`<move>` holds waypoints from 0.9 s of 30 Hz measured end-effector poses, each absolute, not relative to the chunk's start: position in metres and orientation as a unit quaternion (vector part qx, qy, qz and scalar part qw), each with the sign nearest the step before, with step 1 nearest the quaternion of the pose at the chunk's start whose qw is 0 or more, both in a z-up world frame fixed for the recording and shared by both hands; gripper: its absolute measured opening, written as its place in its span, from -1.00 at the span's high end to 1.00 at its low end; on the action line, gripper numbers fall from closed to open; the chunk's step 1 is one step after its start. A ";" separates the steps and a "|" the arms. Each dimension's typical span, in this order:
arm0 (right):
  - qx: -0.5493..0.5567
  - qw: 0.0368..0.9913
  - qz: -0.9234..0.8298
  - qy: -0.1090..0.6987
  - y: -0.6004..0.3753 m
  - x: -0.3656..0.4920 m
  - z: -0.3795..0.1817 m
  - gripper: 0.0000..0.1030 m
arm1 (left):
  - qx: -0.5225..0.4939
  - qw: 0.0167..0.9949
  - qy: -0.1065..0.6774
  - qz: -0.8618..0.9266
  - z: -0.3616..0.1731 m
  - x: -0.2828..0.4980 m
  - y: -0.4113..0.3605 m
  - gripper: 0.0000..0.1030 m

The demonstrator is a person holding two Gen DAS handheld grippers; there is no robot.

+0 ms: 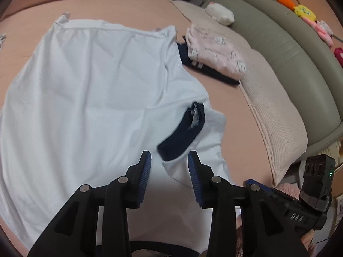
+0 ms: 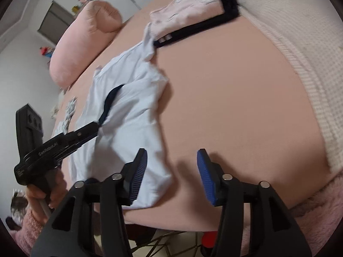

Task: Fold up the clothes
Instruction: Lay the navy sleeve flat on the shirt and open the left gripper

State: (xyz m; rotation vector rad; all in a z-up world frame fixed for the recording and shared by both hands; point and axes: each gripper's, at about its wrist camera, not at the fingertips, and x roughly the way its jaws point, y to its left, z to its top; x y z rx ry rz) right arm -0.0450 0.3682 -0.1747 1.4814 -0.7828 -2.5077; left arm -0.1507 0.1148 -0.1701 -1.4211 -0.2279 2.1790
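White cotton covers most of the pink bed sheet (image 1: 225, 98): a T-shirt (image 1: 90, 98) with a navy collar (image 1: 182, 132) lies spread out, wrinkled, its collar end near the bed's front edge. The left tongs (image 1: 169, 177) hang over the fabric just below the collar with a clear gap between the blue ribbed pads (image 1: 145, 171); nothing is pinched between them. In the right wrist view the left tool's tip sits right at the collar. The right tongs (image 2: 171, 177) also stand apart, one pad over the shirt's near corner, the other over bare sheet, gripping nothing. Beyond the shirt, a folded pink printed garment (image 1: 216, 53) rests on a folded navy one (image 1: 212, 72), beside a cream waffle blanket (image 1: 276, 115). A pink bolster pillow (image 2: 83, 42) lies at the bed's far side.
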 end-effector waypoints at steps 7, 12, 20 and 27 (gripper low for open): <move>0.533 0.025 -0.831 -0.158 0.336 -0.061 -0.188 0.48 | -0.518 0.247 -0.023 0.819 -0.181 -0.153 0.139 0.65; 0.532 0.018 -0.833 -0.153 0.337 -0.057 -0.186 0.46 | -0.525 0.253 -0.072 0.810 -0.181 -0.157 0.119 0.63; 0.530 0.071 -0.826 -0.177 0.330 -0.067 -0.192 0.47 | -0.521 0.277 -0.087 0.802 -0.186 -0.156 0.130 0.73; 0.537 0.071 -0.824 -0.165 0.320 -0.045 -0.184 0.92 | -0.524 0.289 -0.056 0.799 -0.177 -0.145 0.131 0.73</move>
